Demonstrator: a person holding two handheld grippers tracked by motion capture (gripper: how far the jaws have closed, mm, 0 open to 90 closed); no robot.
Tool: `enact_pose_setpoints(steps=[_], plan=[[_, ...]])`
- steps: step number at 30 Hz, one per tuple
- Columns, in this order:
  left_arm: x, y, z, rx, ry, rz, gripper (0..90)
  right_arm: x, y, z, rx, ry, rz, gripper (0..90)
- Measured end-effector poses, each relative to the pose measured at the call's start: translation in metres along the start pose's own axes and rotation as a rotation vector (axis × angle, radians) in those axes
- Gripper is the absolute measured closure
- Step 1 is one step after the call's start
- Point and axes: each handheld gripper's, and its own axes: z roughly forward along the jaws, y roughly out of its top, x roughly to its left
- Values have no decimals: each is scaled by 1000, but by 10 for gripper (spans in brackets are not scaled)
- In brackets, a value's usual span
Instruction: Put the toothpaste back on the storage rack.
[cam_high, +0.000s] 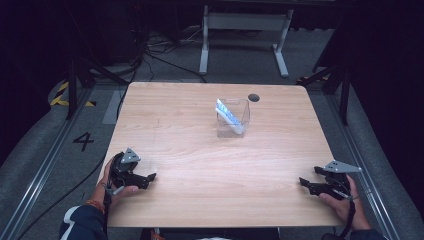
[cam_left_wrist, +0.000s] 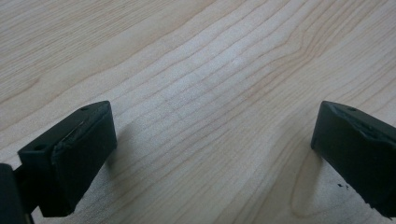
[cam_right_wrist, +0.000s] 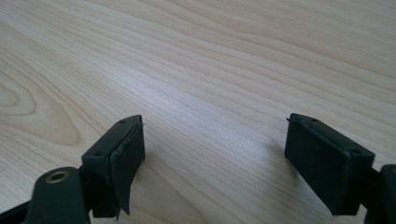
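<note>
We have both grippers resting low at the near edge of the table (cam_high: 200, 165), one at each corner, and neither holds anything. The left gripper (cam_high: 150, 177) has its jaws spread wide, bare wood grain between them in the left gripper view. The right gripper (cam_high: 303, 183) is the same: jaws wide apart, nothing but tabletop between them in the right gripper view.

The thing nearest our reach is the clear box (cam_high: 233, 117), which stands well ahead of both pairs of jaws, toward the far middle of the table, roughly between the two lines our grippers point along. Leaning inside it is a flat blue-and-white packet (cam_high: 228, 115), tilted, its upper end poking above the rim at the corner farther from the right jaws and its lower end down toward the opposite wall.

We judge the box to be light, stiff and thin-walled, likely smooth plastic, so it will slide or tip easily if nudged and could slip in a pinch. The safest hold looks like a grip over one upright wall near a corner, one jaw inside and one outside, with the other gripper steadying the opposite side. The packet looks light and somewhat flexible; we would take it by the exposed upper end, across its thin faces, and lift along its lean so it doesn't drag the box. What the packet contains we cannot tell.
</note>
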Motion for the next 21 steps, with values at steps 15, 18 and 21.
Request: enact_pose_setpoints(steps=[15,18,21], plan=[[-1,0,0,2,-3,-10,4,0,0,0,-1,-7,4,196],[-1,0,0,3,-5,-12,4,0,0,0,-2,-7,4,196],[0,0,0,0,3,0,4,0,0,0,-1,-9,5,196]])
